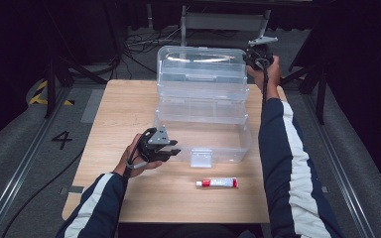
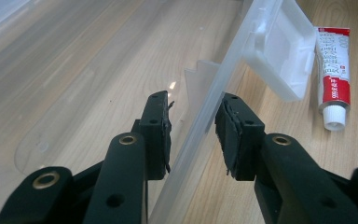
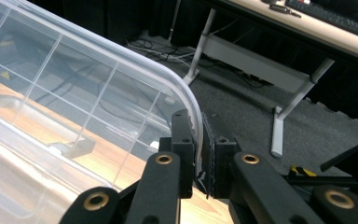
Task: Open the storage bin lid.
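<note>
A clear plastic box [image 1: 206,144] stands open on the wooden table [image 1: 129,109], its lid [image 1: 201,74] upright at the back. My right gripper [image 1: 254,59] is shut on the lid's top right corner; in the right gripper view the lid's curved rim [image 3: 186,95] runs down between the pressed jaws [image 3: 200,156]. My left gripper [image 1: 173,152] is at the box's front left. In the left gripper view it [image 2: 193,135] stands open, one jaw inside and one outside the front wall [image 2: 223,79]. A red and white tube [image 1: 217,183] [image 2: 334,79] lies on the table in front of the box.
The box's white latch flap [image 1: 201,157] [image 2: 279,60] hangs over the front wall toward the tube. Beyond the table's far edge are dark floor, cables [image 1: 139,47] and a desk's metal legs [image 3: 284,116].
</note>
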Available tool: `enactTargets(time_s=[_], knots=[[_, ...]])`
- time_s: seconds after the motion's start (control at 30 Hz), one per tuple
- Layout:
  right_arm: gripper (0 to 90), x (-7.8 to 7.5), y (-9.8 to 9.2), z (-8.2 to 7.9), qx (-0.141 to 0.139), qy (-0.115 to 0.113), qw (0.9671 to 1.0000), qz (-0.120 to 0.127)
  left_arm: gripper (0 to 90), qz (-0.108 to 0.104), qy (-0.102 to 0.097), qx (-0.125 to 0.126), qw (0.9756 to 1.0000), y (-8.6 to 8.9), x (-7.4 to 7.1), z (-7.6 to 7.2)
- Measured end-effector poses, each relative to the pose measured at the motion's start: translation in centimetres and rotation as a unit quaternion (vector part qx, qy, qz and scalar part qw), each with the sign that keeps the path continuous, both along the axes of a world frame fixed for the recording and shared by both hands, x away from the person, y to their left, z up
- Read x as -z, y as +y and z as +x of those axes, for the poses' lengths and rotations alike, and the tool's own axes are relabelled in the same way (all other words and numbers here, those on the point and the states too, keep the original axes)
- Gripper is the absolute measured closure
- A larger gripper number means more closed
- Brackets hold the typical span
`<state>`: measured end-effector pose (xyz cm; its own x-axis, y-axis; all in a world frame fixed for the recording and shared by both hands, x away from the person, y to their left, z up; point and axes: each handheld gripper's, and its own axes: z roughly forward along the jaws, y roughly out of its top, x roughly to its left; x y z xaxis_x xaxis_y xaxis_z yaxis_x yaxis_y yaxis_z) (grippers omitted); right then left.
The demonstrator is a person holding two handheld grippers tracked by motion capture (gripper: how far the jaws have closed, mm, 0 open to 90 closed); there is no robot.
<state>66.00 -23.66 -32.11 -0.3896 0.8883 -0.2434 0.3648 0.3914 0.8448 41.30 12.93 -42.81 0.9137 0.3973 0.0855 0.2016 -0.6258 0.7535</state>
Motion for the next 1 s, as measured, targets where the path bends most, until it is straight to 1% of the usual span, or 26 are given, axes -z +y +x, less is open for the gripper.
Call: enactTargets(time_s=[0.1,0.17,0.23,0.27,0.33,0.4,0.53,0.73,0.83,0.87,0.93,0.97,1.0], knots=[[84.5,0.3,-0.1,0.4,-0.002,0.004,1.0,0.0,65.5,-0.004,0.003,0.004,1.0,0.1,0.0,0.2],[84.5,0.2,-0.2,0.8,-0.01,0.014,0.9998,0.001,65.6,-0.005,0.006,0.006,1.0,0.1,0.0,0.2],[84.4,0.2,-0.2,0.9,-0.012,0.018,0.9998,0.001,65.7,-0.006,0.008,0.006,0.9999,0.2,0.1,0.3],[84.3,0.5,-0.3,1.2,-0.013,0.023,0.9996,-0.001,65.5,-0.007,0.009,0.006,0.9999,0.1,0.1,0.3],[84.4,0.8,-0.3,1.6,-0.012,0.029,0.9995,0.003,65.4,-0.007,0.009,0.006,0.9999,0.1,0.1,0.3],[84.4,1.0,-0.3,1.8,-0.011,0.031,0.9995,0.003,65.4,-0.008,0.009,0.006,0.9999,0.1,0.1,0.3],[84.2,1.8,-0.2,2.5,-0.006,0.039,0.9992,0.004,64.8,-0.009,0.009,0.002,0.9999,0.1,0.1,0.2],[84.1,2.9,-0.2,3.2,-0.004,0.046,0.9989,0.006,64.6,-0.011,0.008,0.002,0.9999,0.1,0.2,0.2],[83.8,3.5,-0.2,3.5,-0.001,0.056,0.9984,0.003,64.6,-0.011,0.008,0.004,0.9999,0.2,0.2,0.2],[83.7,3.9,-0.4,3.8,0.0,0.065,0.9979,0.006,64.4,-0.011,0.008,0.005,0.9999,0.2,0.2,0.2],[82.7,4.5,-0.5,4.0,0.003,0.081,0.9967,0.003,63.8,-0.012,0.008,0.009,0.9999,0.3,0.2,0.1],[81.8,5.1,-0.7,4.3,0.004,0.102,0.9947,-0.006,63.6,-0.011,0.007,0.011,0.9999,0.3,0.2,0.1],[80.7,5.5,-0.8,4.4,0.005,0.113,0.9935,-0.01,63.7,-0.013,0.009,0.012,0.9998,0.3,0.2,0.1]])
